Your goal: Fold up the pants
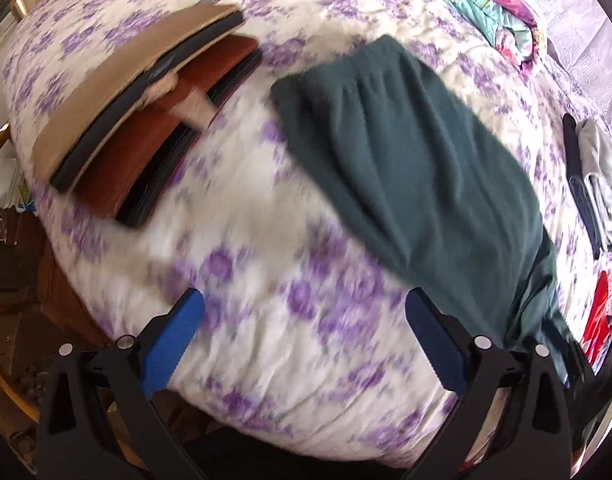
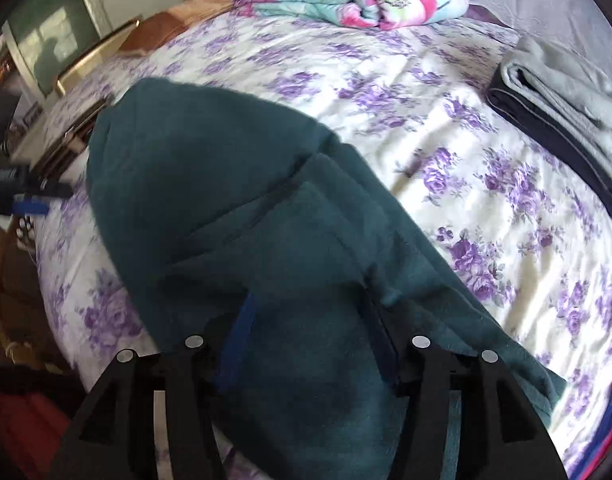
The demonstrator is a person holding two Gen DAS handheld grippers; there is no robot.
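Teal fleece pants (image 1: pixel 418 168) lie lengthwise on the floral bedspread (image 1: pixel 266 280) — right gripper (image 2: pixel 306 320) pinching a leg end for folding; left gripper (image 1: pixel 306 312) spread, empty.

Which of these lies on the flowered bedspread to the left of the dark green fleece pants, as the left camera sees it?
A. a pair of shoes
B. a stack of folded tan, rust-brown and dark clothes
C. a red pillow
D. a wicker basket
B: the left view shows a stack of folded tan, rust-brown and dark clothes left of the dark green fleece pants on the flowered bedspread.
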